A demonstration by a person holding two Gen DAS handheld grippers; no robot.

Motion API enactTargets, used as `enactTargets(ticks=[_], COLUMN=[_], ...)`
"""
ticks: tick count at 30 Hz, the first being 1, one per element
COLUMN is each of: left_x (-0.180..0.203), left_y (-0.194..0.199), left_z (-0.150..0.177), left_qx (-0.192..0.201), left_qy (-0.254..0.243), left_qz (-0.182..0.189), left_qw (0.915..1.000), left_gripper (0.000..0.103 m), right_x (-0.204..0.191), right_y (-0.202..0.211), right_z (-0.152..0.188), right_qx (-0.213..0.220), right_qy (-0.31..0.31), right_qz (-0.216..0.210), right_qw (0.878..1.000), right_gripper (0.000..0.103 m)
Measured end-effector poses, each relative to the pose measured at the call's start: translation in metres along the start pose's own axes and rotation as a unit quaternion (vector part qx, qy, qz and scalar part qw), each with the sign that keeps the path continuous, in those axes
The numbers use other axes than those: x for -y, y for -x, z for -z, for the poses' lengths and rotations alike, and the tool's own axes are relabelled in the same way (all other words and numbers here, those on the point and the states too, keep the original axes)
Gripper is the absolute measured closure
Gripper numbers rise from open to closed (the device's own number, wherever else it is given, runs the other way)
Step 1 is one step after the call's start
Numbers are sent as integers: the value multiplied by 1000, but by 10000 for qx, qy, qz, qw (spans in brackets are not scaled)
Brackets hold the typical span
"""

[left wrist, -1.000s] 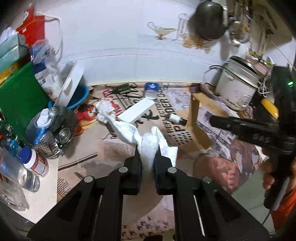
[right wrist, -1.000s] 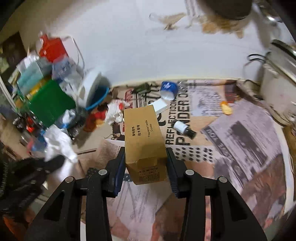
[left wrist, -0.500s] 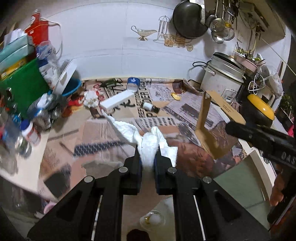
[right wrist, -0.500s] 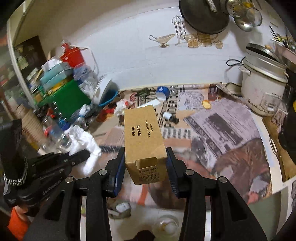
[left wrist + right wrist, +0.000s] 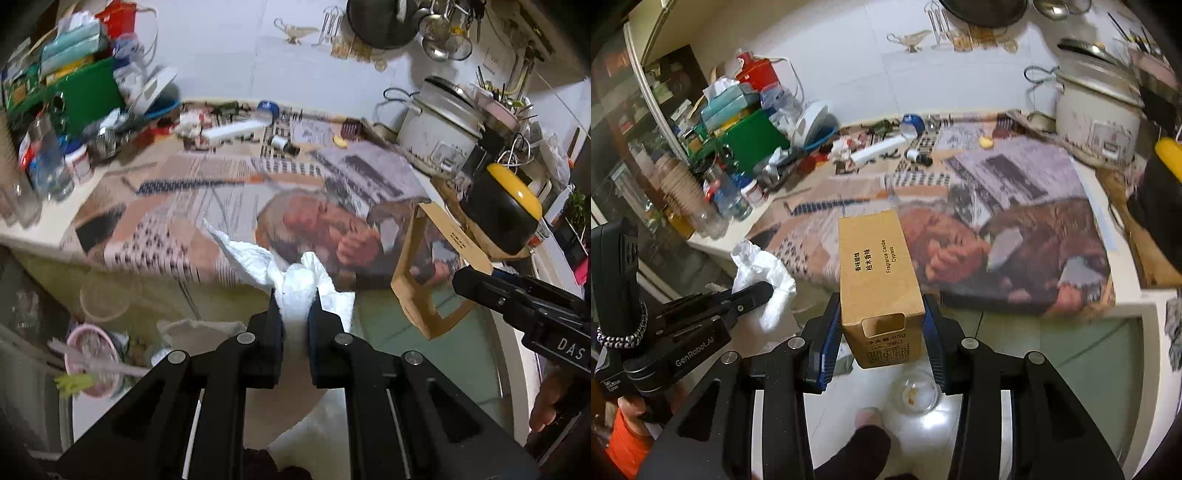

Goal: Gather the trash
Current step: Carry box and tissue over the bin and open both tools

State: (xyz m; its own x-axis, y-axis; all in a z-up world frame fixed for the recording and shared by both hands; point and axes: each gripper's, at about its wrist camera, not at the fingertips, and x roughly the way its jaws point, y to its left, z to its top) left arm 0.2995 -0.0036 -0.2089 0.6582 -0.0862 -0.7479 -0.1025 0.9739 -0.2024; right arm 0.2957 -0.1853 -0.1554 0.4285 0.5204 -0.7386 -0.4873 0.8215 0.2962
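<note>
Both grippers loaded, out past the counter's near edge.
Left gripper (image 5: 295, 314) pinches crumpled tissue (image 5: 295, 284); right gripper (image 5: 881, 332) clamps the candle box (image 5: 877, 273), long axis pointing away toward the newspaper-covered counter (image 5: 1015, 192).

Crumpled white tissue (image 5: 295, 284) pinched; brown carton (image 5: 879, 284) clamped upright.

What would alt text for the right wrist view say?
The right gripper clamps a brown cardboard box above the floor, beside a newspaper-covered counter. At left, the left gripper holds crumpled white tissue.
</note>
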Motion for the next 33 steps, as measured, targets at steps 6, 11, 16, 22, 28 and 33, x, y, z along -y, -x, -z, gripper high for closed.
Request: enactTargets(ticks=[6,11,16,22,28,33], left_x=[-4,-19,-36,-65,-96,-120], left_y=[-24,-75,-136,-220,-318,-404], left_z=[35,68,106,159,223,284], left_qx=[-431,-860,-1163,-1439,-1723,-2119], left_qy=[114,141,70,42,87,291], left_qz=[-54,-1,-11,122,324,450], left_qw=[9990,9962,9932,9895,9845,9758], left_gripper=[93,93,93,93,93,93], right_x=[11,23,35,54,77,101], right_y=[-16,-54,-104,-181,-265,-347], right_z=[32,61,95,148,215,280], right_qx=[-284,-558,-775,-973,-1182,-1500], right_qy=[-170,-365,-559,-818,-953,-1084], right_qz=[-92,-10,53,168,309,394], right_qw=[9994,9978,9954,9917,9879,9819], right_gripper=[65,65,65,65,65,65])
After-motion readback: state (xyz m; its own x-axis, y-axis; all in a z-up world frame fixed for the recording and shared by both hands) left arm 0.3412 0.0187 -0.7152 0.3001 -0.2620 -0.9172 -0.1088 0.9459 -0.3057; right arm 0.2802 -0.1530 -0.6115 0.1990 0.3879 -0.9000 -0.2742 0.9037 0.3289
